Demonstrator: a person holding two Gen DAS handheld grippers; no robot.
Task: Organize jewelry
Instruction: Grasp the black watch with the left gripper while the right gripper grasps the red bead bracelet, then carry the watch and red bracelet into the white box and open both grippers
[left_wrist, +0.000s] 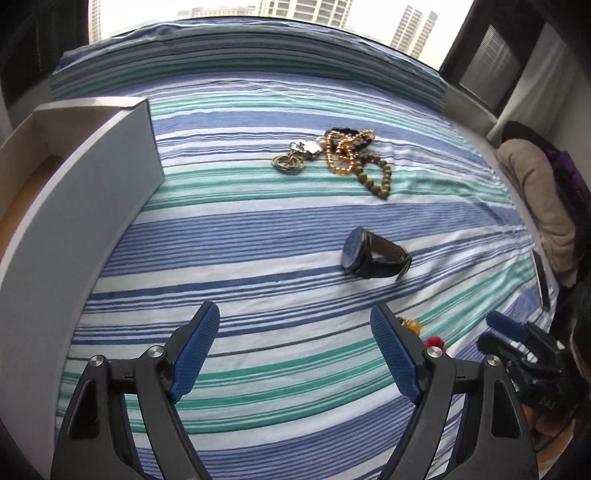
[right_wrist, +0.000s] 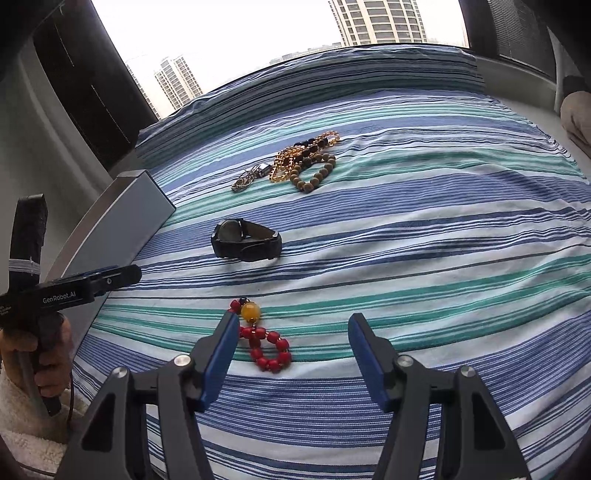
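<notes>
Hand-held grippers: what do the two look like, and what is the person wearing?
Both the left hand-held gripper and the right hand-held gripper have black angular linkage arms with silver pivot bolts and blue textured pads. The left one's black body reads "GenRobot.AI" in white, with a thin cable hanging below. The sleeve is fluffy and cream-white.

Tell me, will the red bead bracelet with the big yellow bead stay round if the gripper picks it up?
Probably not. The red bead bracelet with the big yellow bead lies in a bent, uneven loop, so it likely droops. Its round, glossy-looking beads may slip or roll between the pads. The right gripper stands open over it.
</notes>
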